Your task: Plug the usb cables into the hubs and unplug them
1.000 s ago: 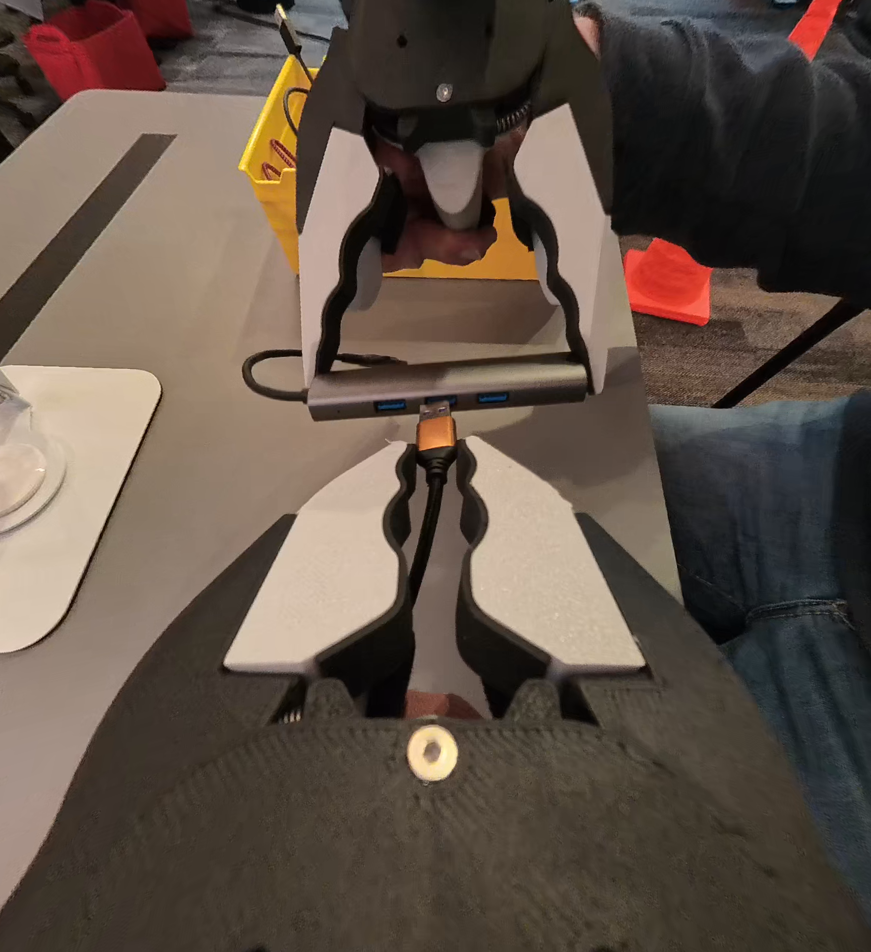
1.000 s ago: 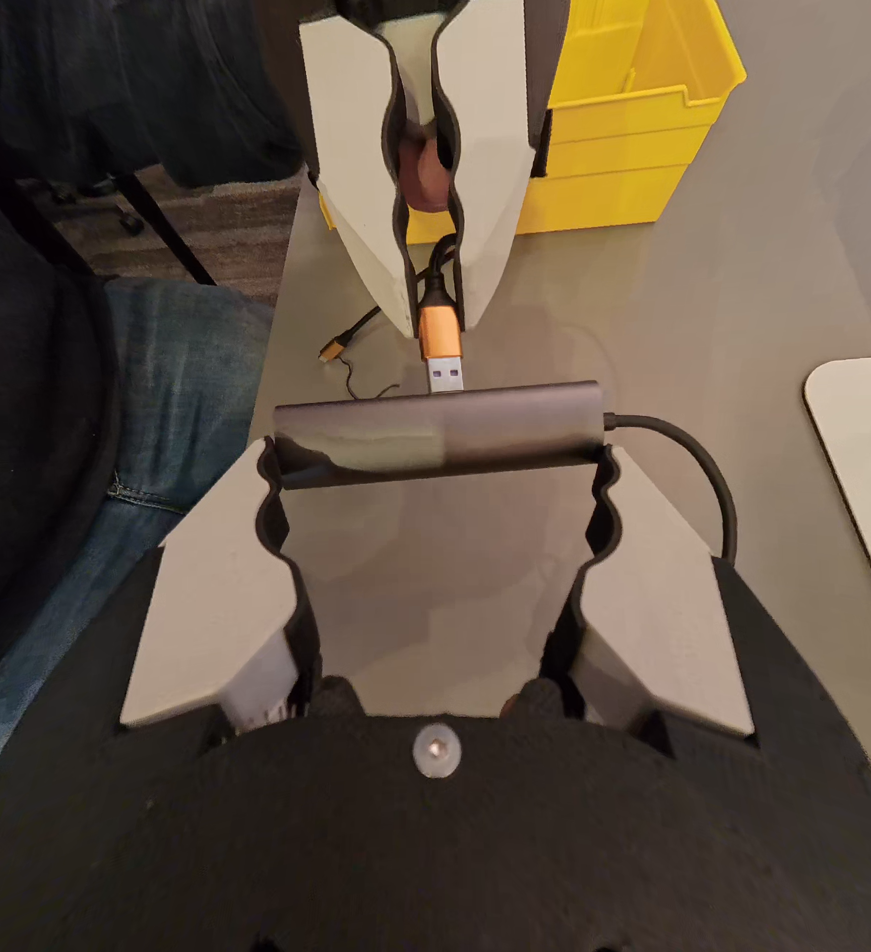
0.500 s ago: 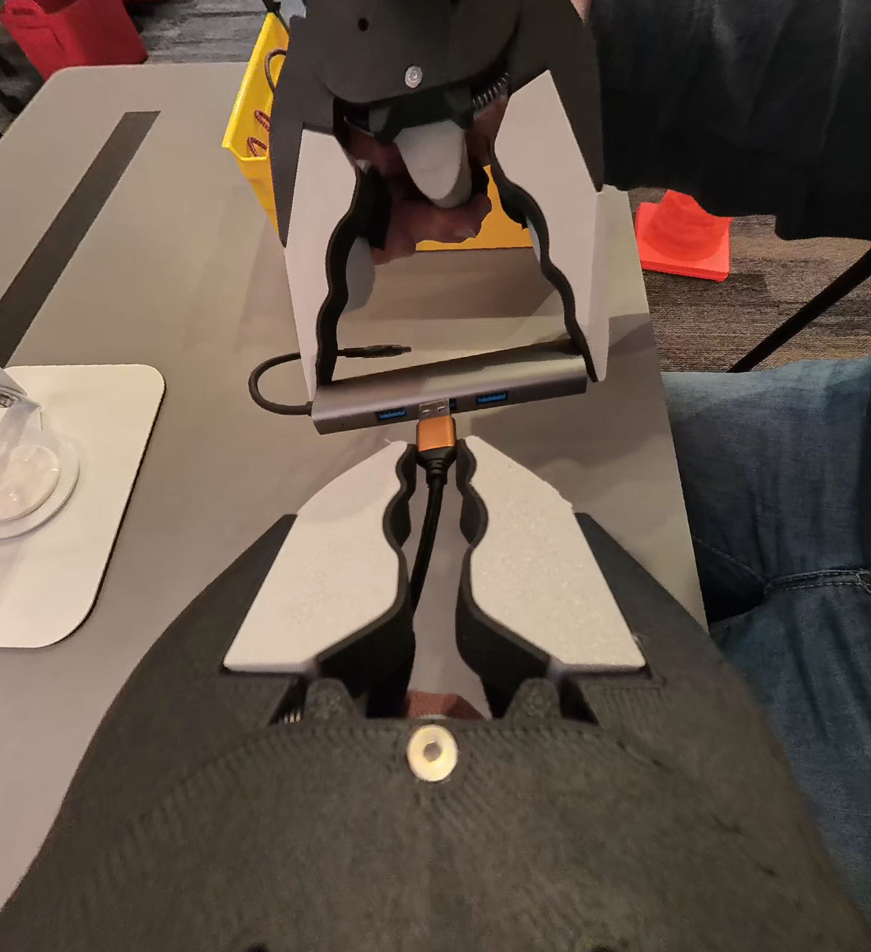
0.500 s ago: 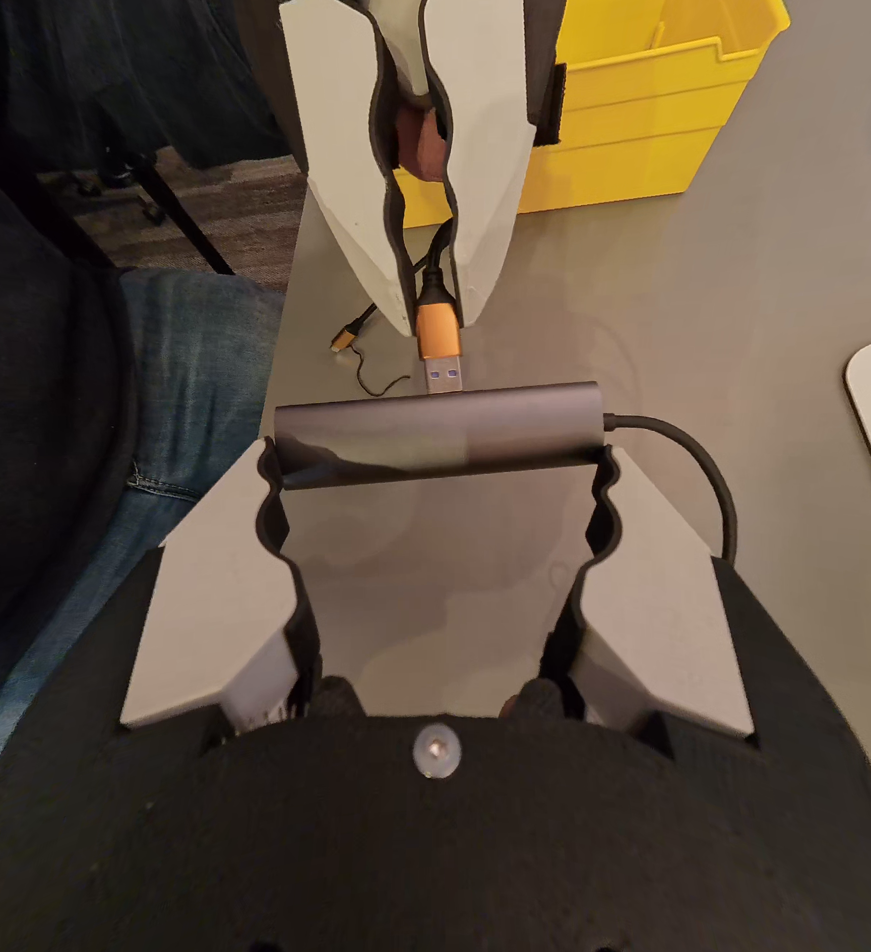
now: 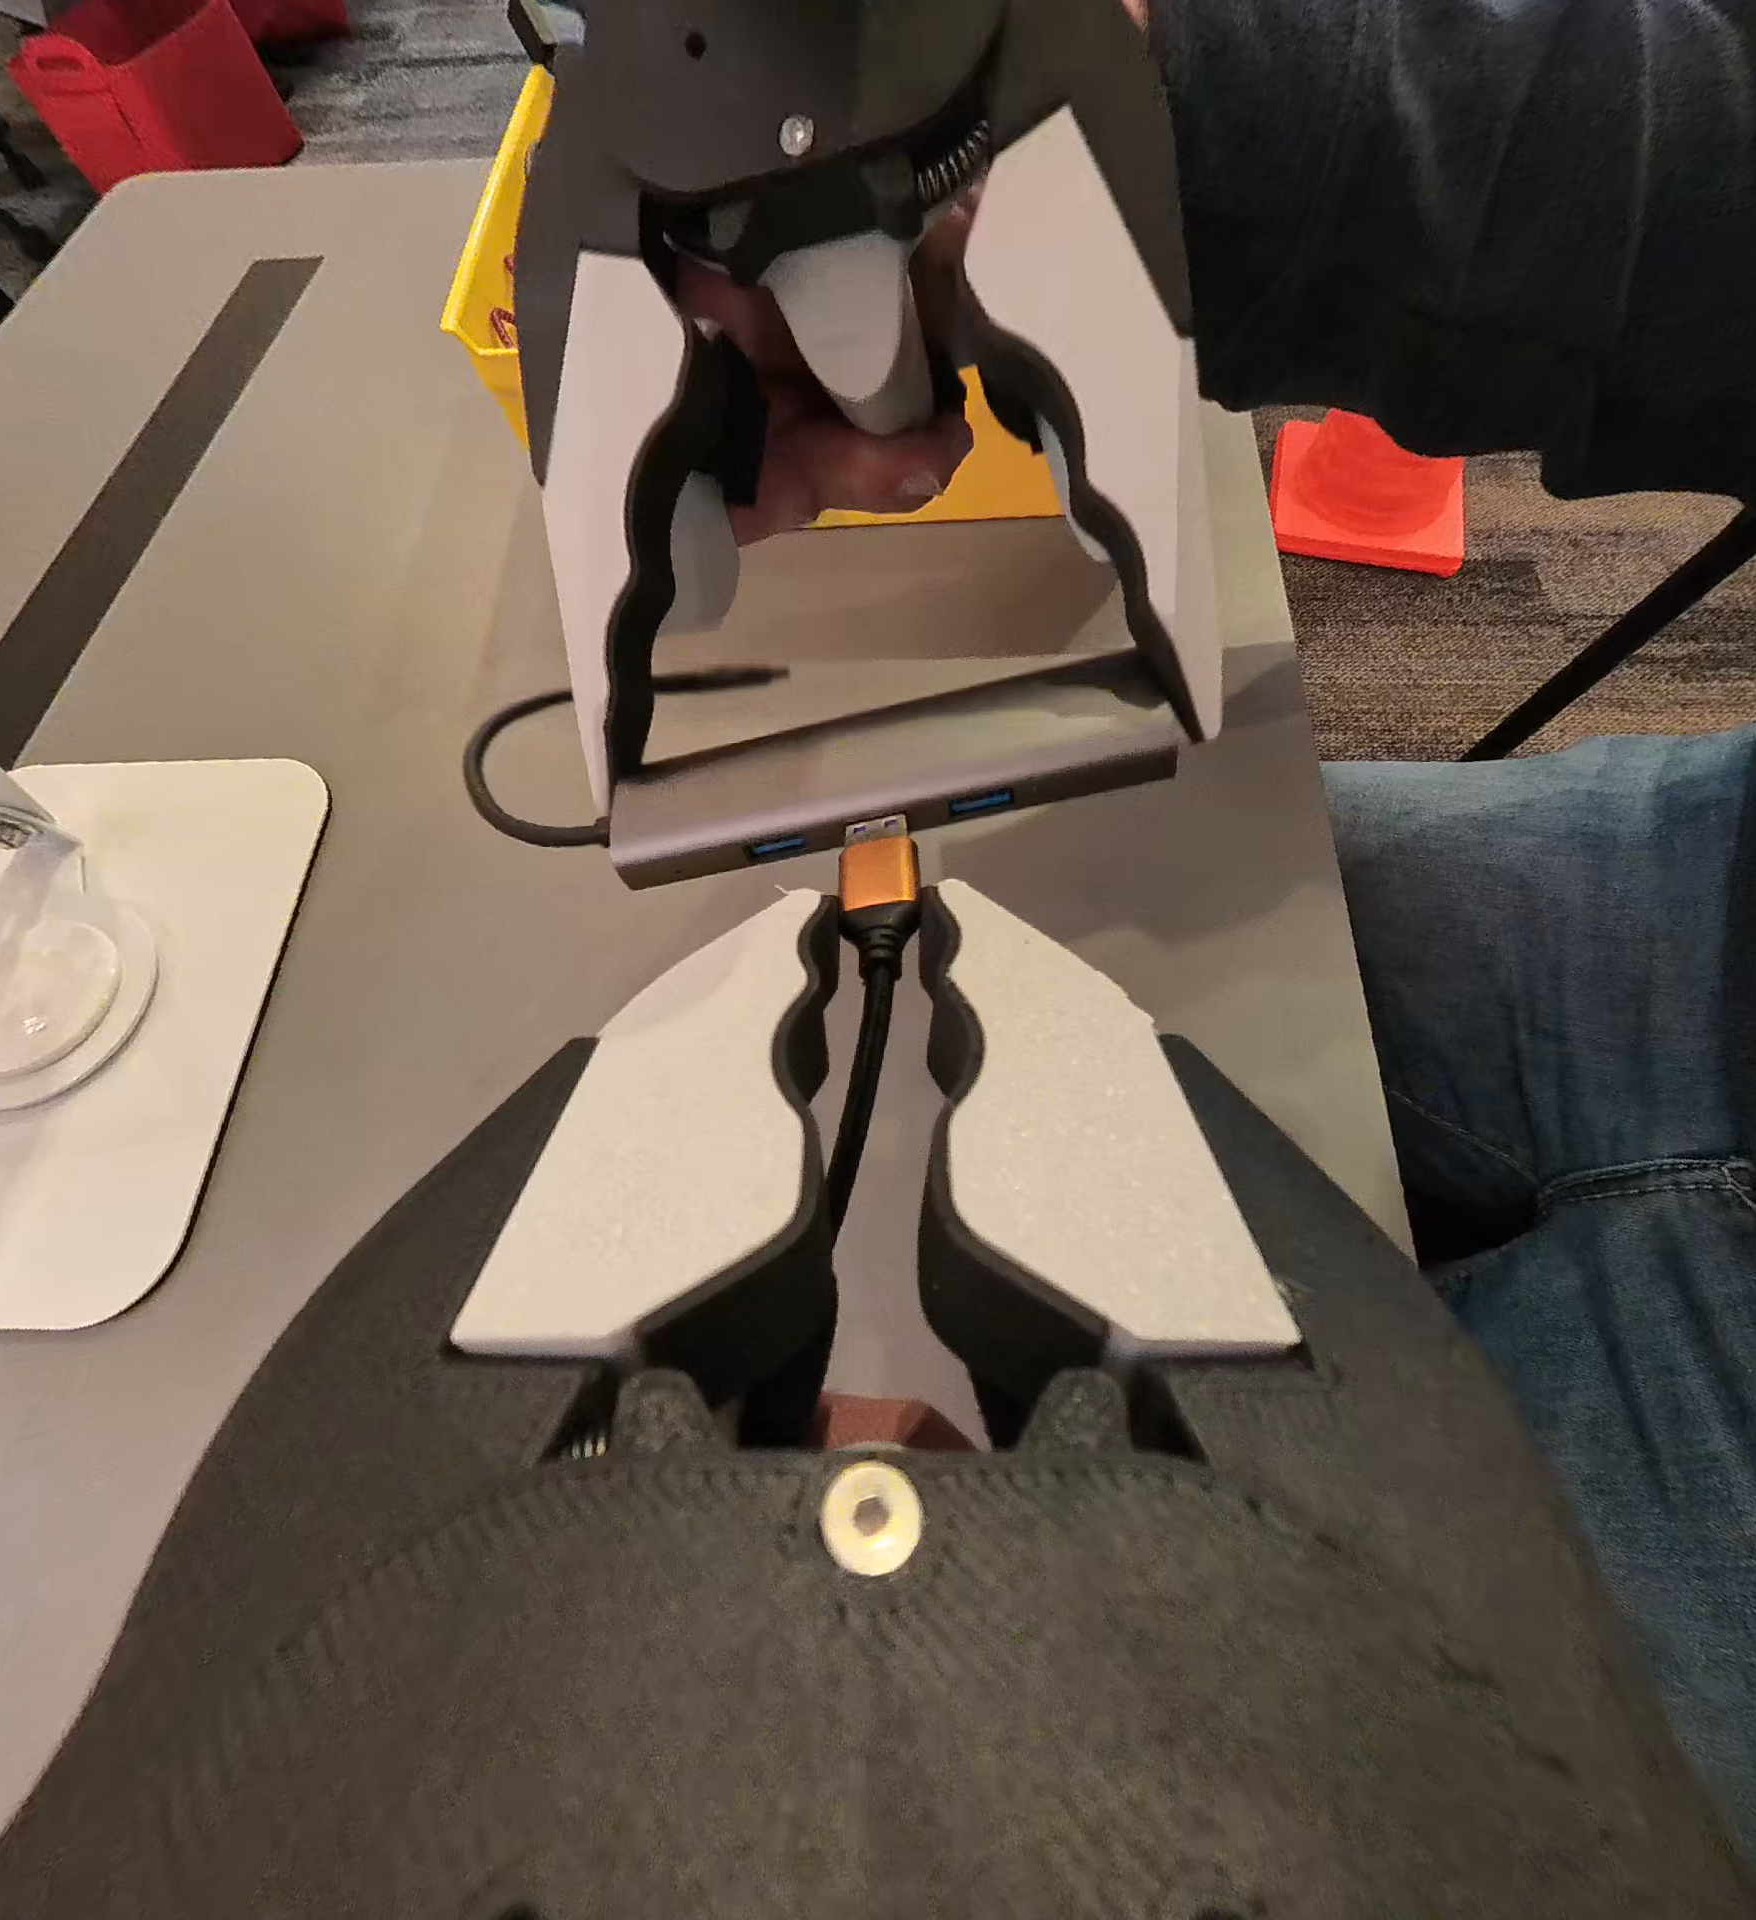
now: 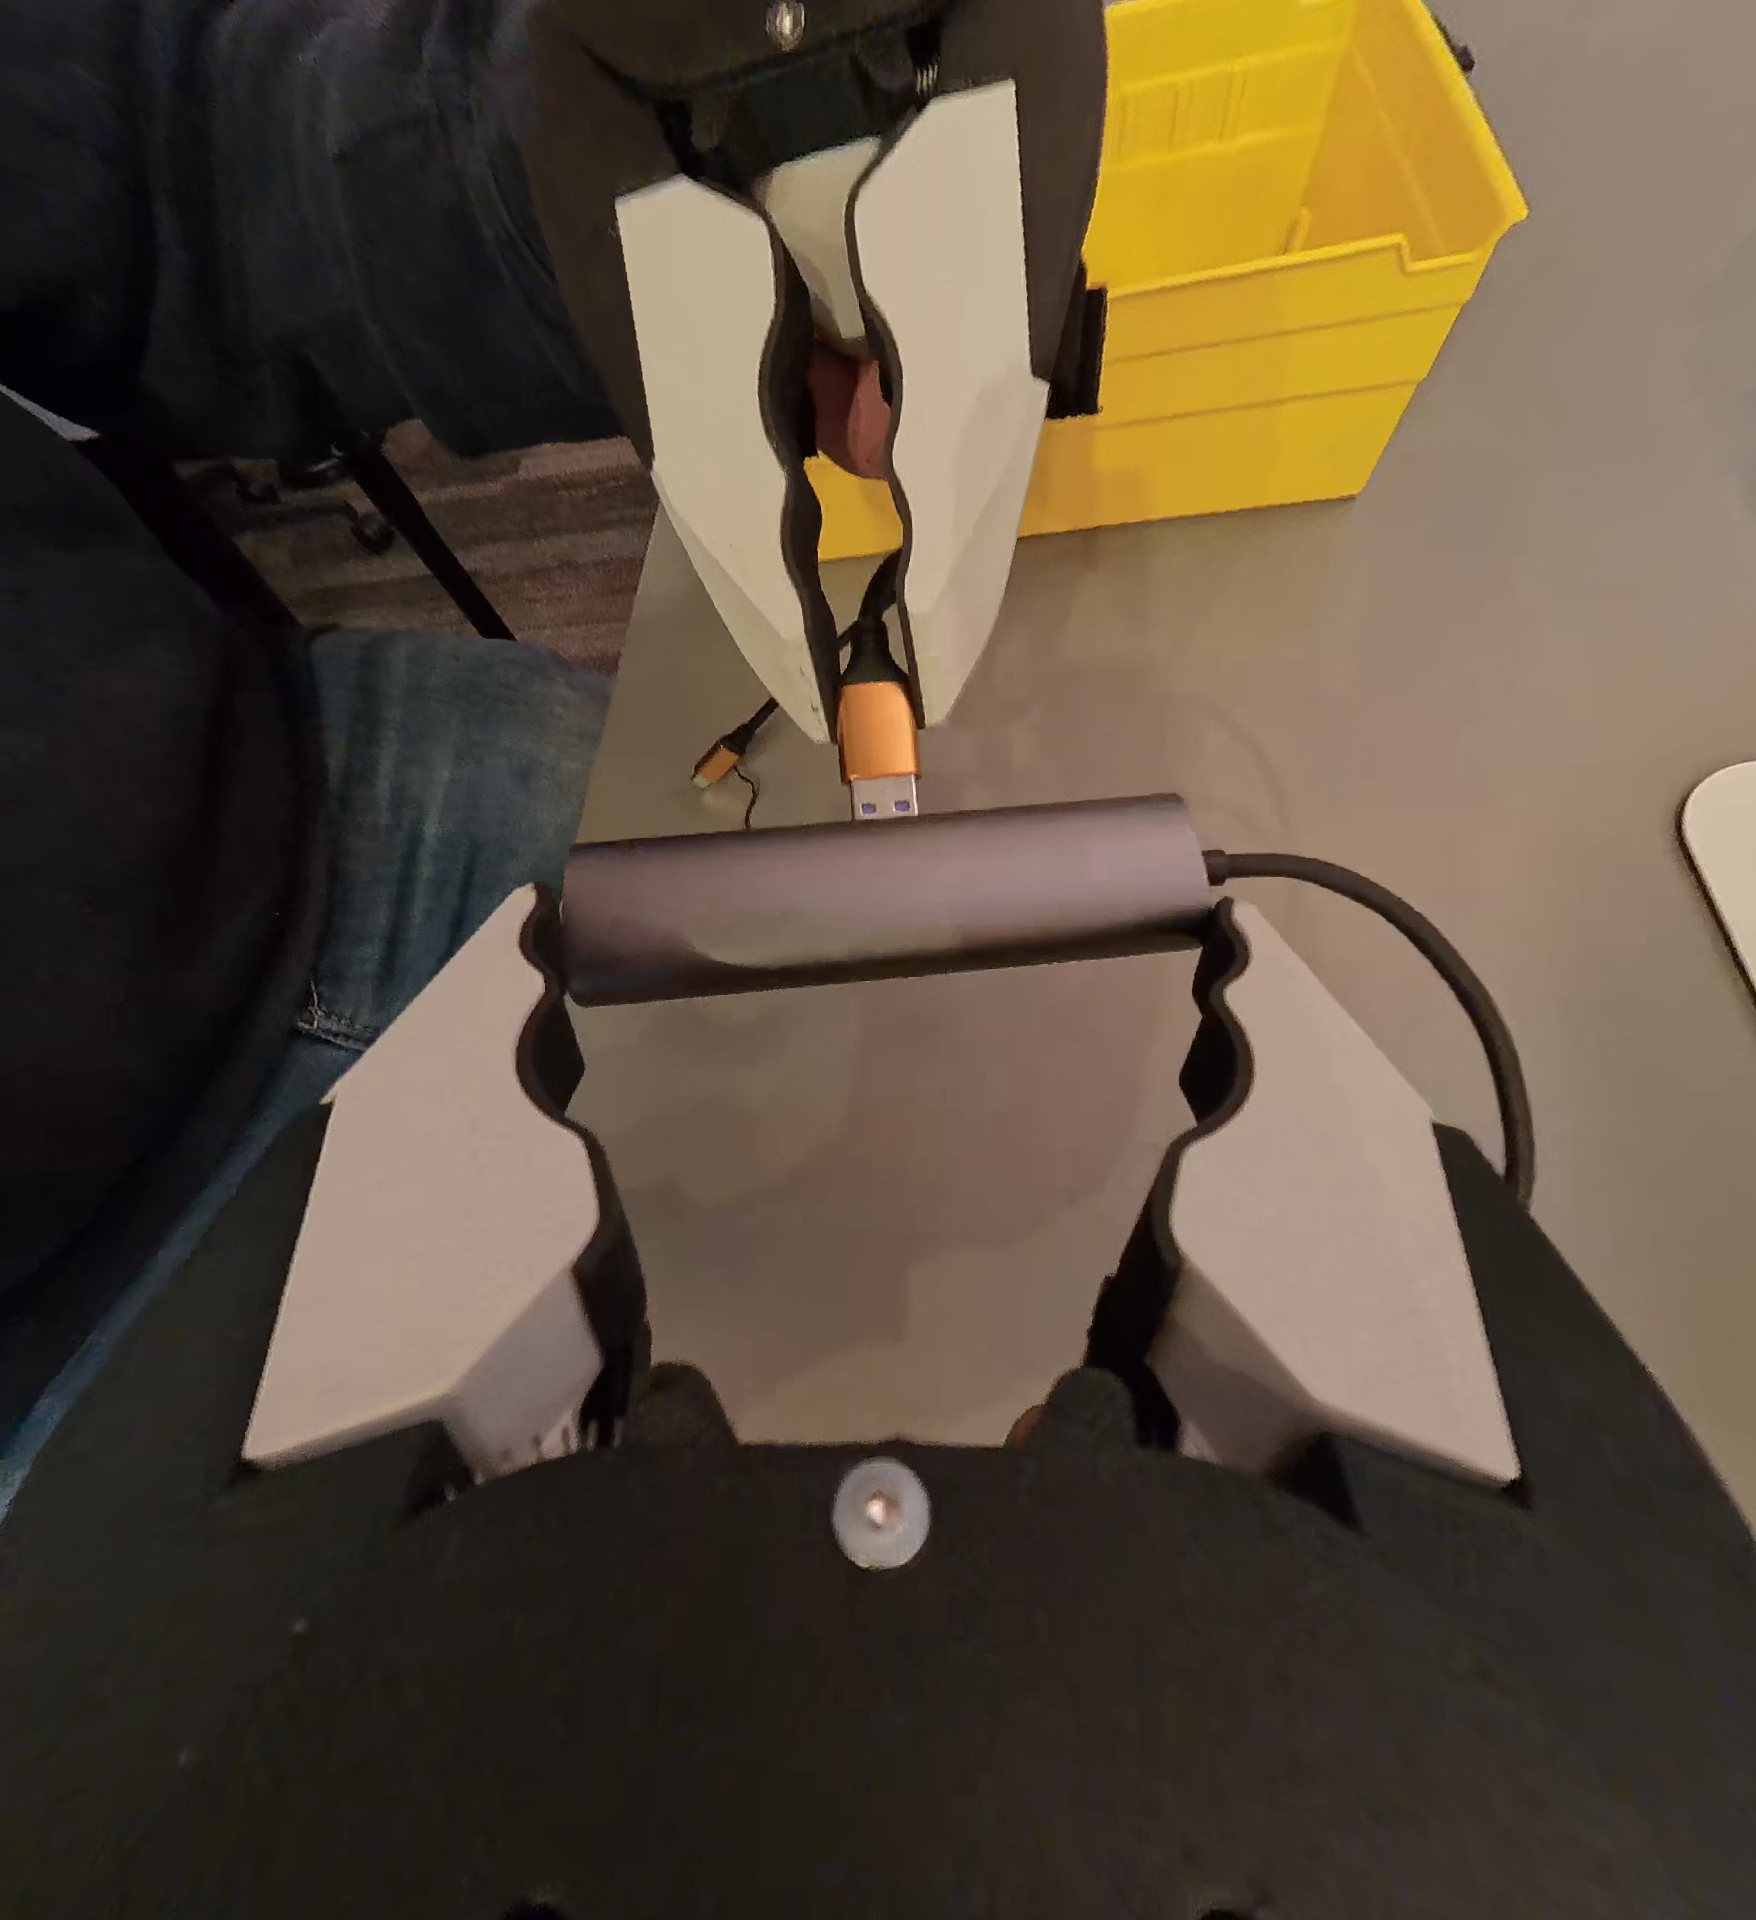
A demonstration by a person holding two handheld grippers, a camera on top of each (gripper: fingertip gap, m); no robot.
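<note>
My right gripper (image 6: 874, 920) is shut on the grey USB hub (image 6: 874, 894), with a pad pressed against each short end, and holds it crosswise. The hub (image 5: 957, 774) also shows in the left wrist view, tilted, with its blue ports facing me. My left gripper (image 5: 879, 899) is shut on the orange plug (image 5: 879, 873) of a black USB cable (image 5: 858, 1060). The plug's metal tip (image 5: 879, 828) sits at the mouth of the hub's middle port, and most of the metal shows. In the right wrist view the plug (image 6: 879, 727) points at the hub's far side.
A yellow bin (image 6: 1269, 343) stands behind on the grey table (image 5: 282, 623). A white pad (image 5: 126, 1039) with a clear stand lies to the left. The cable's other small orange connector (image 6: 723, 764) lies near the table edge. A person's jeans-clad leg (image 5: 1580, 1039) is beside that edge. My left and right fingertips are right by each other.
The hub has tilted in the left wrist view, and both grippers shifted slightly together. A little more of the plug's metal tip shows than a second ago. Both grasps are unchanged.
</note>
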